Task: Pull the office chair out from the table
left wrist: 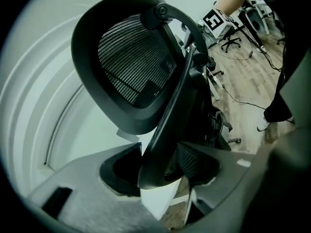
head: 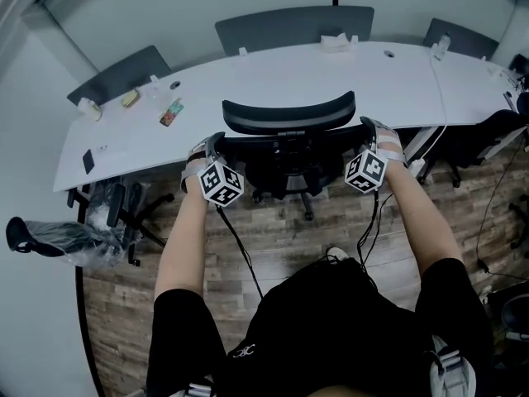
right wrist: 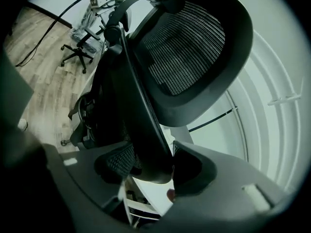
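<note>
Left claw (left wrist: 160,176) and right claw (right wrist: 150,171) each clamp the office chair's (head: 288,112) backrest frame, at nine and three o'clock; surface (head: 273,77) at twelve.

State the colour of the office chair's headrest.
Headrest: black frame, black mesh; best in left gripper view.

Head view: seat of the black mesh-back office chair (head: 288,114) is hidden by its own backrest & the curved white table (head: 289,77); wheel base only partly seen. Jaw tips of left tool (head: 215,145) & right tool (head: 369,131) are covered by the marker cubes (head: 221,183) & chair frame. Small colourful item (head: 171,112) on the table's left: too small to ID. Grey chairs (head: 294,25) beyond the table: backrest tops only. Table's right end is cut by pic edge. Black chair part under clear plastic wrap (head: 62,240): shape unclear. Both tool views: chair's lower frame is lost in shadow behind the tool bodies.
</note>
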Demonstrator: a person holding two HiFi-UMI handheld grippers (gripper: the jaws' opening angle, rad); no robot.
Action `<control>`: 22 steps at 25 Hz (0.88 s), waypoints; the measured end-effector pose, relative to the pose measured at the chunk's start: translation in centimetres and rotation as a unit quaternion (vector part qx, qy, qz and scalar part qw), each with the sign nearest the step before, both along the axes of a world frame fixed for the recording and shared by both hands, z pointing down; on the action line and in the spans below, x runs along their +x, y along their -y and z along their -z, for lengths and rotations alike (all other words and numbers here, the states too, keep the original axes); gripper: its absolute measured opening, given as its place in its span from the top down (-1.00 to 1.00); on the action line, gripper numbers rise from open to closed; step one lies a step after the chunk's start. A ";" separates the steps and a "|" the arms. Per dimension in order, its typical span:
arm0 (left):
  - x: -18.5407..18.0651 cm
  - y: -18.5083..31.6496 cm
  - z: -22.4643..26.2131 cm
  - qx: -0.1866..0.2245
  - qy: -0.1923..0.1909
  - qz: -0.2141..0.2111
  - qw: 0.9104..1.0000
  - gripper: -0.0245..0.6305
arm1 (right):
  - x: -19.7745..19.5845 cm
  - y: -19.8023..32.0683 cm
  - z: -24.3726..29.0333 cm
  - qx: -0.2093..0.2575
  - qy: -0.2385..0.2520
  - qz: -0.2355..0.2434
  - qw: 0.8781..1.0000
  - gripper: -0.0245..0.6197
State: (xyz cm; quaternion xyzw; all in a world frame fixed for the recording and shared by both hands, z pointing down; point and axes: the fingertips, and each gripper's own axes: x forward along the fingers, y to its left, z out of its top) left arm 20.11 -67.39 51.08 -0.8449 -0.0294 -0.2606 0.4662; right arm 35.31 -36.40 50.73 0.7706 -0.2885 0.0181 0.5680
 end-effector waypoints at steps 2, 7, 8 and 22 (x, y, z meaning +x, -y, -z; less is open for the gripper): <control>-0.5 -0.4 0.0 -0.003 -0.003 0.001 1.000 0.23 | -0.5 -0.4 -0.1 0.000 0.001 -0.006 1.000 0.16; -2.8 -1.6 0.1 -0.005 -0.006 -0.015 1.000 0.23 | -2.7 -1.6 -0.1 0.004 0.001 -0.016 1.000 0.15; -3.4 -2.0 0.1 -0.006 -0.008 -0.020 1.000 0.23 | -3.3 -1.9 -0.1 0.008 -0.003 -0.018 1.000 0.15; -12.1 -6.7 -0.1 -0.029 -0.019 -0.047 0.998 0.23 | -11.8 -6.4 -0.2 0.020 -0.019 -0.030 0.999 0.15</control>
